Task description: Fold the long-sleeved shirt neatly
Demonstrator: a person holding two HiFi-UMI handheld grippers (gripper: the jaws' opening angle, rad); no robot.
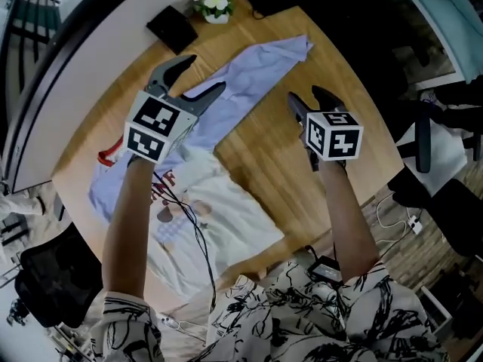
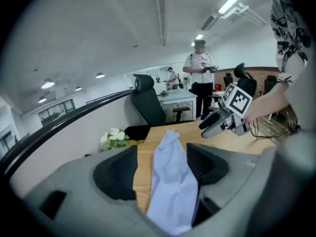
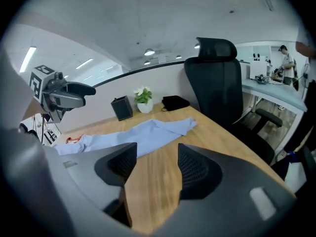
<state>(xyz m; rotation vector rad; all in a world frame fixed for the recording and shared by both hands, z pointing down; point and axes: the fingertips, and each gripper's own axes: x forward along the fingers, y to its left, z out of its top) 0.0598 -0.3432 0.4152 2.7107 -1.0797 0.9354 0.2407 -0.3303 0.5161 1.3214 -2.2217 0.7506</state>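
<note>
Left gripper (image 1: 202,74) and right gripper (image 1: 306,95) are held open, empty; the sleeve (image 1: 256,70) is best pinched near the table's (image 1: 302,157) far edge.

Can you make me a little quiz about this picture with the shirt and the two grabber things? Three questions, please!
1. True or false: the right gripper is holding the shirt.
2. What stands beside the black box at the table's far edge? A flowers, B a cup, C a book.
3. Fill in: the stretched-out sleeve is light ____.
Key: 1 false, its jaws are apart and empty; 2 A; 3 blue.
</note>
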